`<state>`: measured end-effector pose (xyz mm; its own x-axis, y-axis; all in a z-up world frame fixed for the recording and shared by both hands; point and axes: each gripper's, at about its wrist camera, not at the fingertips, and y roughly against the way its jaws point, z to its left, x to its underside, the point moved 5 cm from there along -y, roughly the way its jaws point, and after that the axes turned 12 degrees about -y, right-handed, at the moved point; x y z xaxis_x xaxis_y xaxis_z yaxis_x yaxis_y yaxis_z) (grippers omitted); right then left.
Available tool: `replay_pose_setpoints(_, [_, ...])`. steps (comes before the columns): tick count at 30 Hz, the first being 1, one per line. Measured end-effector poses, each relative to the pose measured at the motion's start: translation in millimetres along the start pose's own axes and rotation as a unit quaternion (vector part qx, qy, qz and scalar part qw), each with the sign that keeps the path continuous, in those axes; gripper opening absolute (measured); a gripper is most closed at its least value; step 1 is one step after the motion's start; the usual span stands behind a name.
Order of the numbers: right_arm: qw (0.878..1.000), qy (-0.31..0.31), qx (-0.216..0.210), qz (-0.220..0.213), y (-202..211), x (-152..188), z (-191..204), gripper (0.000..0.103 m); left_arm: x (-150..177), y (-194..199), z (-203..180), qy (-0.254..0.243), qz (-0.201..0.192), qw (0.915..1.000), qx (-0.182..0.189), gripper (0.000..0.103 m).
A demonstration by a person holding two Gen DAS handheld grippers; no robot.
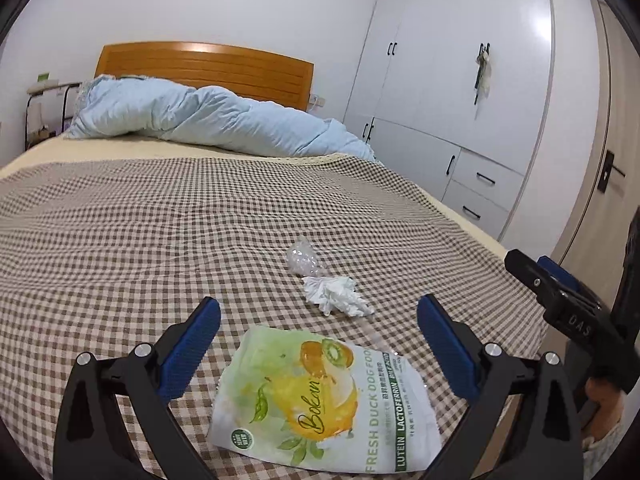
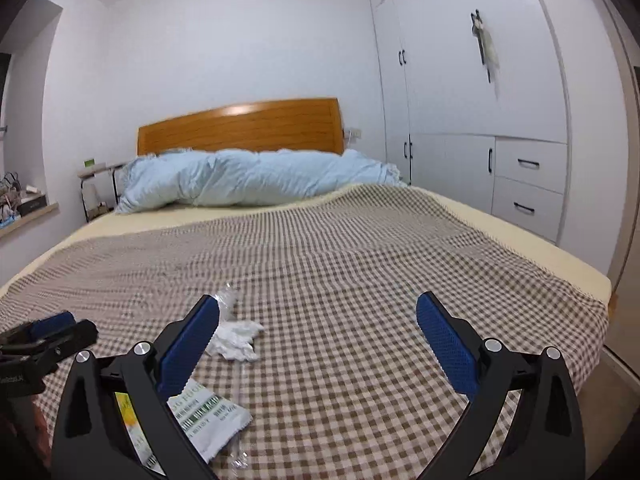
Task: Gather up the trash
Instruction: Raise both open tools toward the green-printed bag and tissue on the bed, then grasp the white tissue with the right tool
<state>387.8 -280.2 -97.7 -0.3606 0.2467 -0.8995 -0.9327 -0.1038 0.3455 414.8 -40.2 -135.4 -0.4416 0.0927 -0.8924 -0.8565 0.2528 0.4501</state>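
An empty dog food pouch [image 1: 324,400], white with yellow fruit print, lies flat on the checked bedspread [image 1: 160,220]. My left gripper [image 1: 318,320] is open, its blue fingers either side of the pouch's far end, just above it. Beyond lie a crumpled white tissue [image 1: 336,294] and a clear plastic wrapper [image 1: 302,258]. My right gripper [image 2: 318,320] is open over bare bedspread; the pouch [image 2: 208,416], tissue [image 2: 236,340] and wrapper [image 2: 228,300] lie to its left, partly behind its left finger. Each gripper shows at the edge of the other's view, the right gripper [image 1: 560,300] and the left gripper [image 2: 52,332].
A light blue duvet [image 1: 208,116] is bunched at the wooden headboard [image 1: 204,66]. White wardrobes and drawers [image 1: 460,100] line the right wall past the bed's edge. A small bedside stand [image 2: 96,188] sits at the far left. A thin clear straw wrapper [image 2: 240,420] lies by the pouch.
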Motion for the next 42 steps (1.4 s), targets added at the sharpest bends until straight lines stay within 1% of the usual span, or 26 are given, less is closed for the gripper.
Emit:
replay_pose_setpoints(2, [1.0, 0.011, 0.01, 0.021, -6.3, 6.3, 0.4, 0.095, 1.0, -1.0, -1.1, -0.002, 0.002, 1.0, 0.0, 0.096])
replay_pose_setpoints(6, [0.998, 0.015, 0.0, 0.064, -19.8, 19.1, 9.5, 0.095, 3.8, -4.4, 2.9, 0.006, 0.012, 0.9999, -0.008, 0.096])
replay_pose_setpoints(13, [0.995, 0.019, -0.023, 0.095, -50.1, 25.5, 34.4, 0.095, -1.8, -0.5, 30.4, 0.022, 0.013, 0.9992, -0.032, 0.096])
replay_pose_setpoints(17, [0.992, 0.036, -0.032, 0.12, -71.5, 30.7, 53.4, 0.095, -4.7, -4.3, 47.1, 0.042, 0.019, 0.9987, -0.021, 0.096])
replay_pose_setpoints(22, [0.987, 0.061, -0.035, 0.144, -101.3, 38.7, 74.7, 0.095, -5.9, -13.0, 55.8, 0.033, 0.029, 0.9986, -0.031, 0.096])
replay_pose_setpoints(27, [0.979, 0.088, -0.025, 0.18, -131.4, 56.6, 90.2, 0.095, -5.6, -20.7, 60.3, 0.029, 0.036, 0.9984, -0.032, 0.096])
replay_pose_setpoints(28, [0.978, 0.091, -0.023, 0.187, -136.6, 59.4, 91.4, 0.092, -5.5, -22.9, 61.4, 0.029, 0.04, 0.9983, -0.031, 0.096])
replay_pose_setpoints(29, [0.976, 0.09, -0.022, 0.198, -144.0, 62.1, 91.9, 0.085, -4.3, -24.1, 62.2, 0.028, 0.042, 0.9982, -0.031, 0.096])
replay_pose_setpoints(30, [0.974, 0.087, -0.022, 0.207, -149.4, 63.6, 91.5, 0.068, -2.5, -24.5, 62.1, 0.028, 0.044, 0.9982, -0.03, 0.096])
replay_pose_setpoints(31, [0.972, 0.079, -0.027, 0.218, -155.2, 65.0, 89.4, 0.062, -2.2, -25.5, 62.8, 0.027, 0.045, 0.9981, -0.03, 0.096])
replay_pose_setpoints(32, [0.971, 0.075, -0.029, 0.225, -158.8, 66.5, 88.5, 0.062, -1.5, -25.6, 62.9, 0.026, 0.047, 0.9981, -0.031, 0.096])
replay_pose_setpoints(33, [0.969, 0.071, -0.03, 0.236, -163.9, 70.0, 86.7, 0.06, -0.9, -25.5, 61.9, 0.025, 0.047, 0.9981, -0.031, 0.096])
replay_pose_setpoints(34, [0.966, 0.068, -0.03, 0.248, -168.1, 74.8, 84.5, 0.047, -0.5, -25.4, 61.0, 0.025, 0.048, 0.9981, -0.031, 0.096])
replay_pose_setpoints(35, [0.965, 0.066, -0.03, 0.253, -168.1, 78.0, 83.9, 0.037, -0.7, -25.7, 59.6, 0.024, 0.048, 0.9981, -0.031, 0.096])
replay_pose_setpoints(37, [0.963, 0.061, -0.033, 0.26, -167.8, 79.8, 81.6, 0.023, -0.4, -25.3, 59.7, 0.024, 0.049, 0.998, -0.032, 0.096])
replay_pose_setpoints(39, [0.968, 0.055, -0.037, 0.242, -159.5, 72.7, 79.0, 0.015, 0.9, -24.7, 59.1, 0.027, 0.049, 0.998, -0.031, 0.096])
replay_pose_setpoints(42, [0.973, 0.052, -0.038, 0.222, -148.9, 66.7, 74.3, 0.012, 3.4, -23.6, 59.1, 0.031, 0.049, 0.9979, -0.028, 0.096])
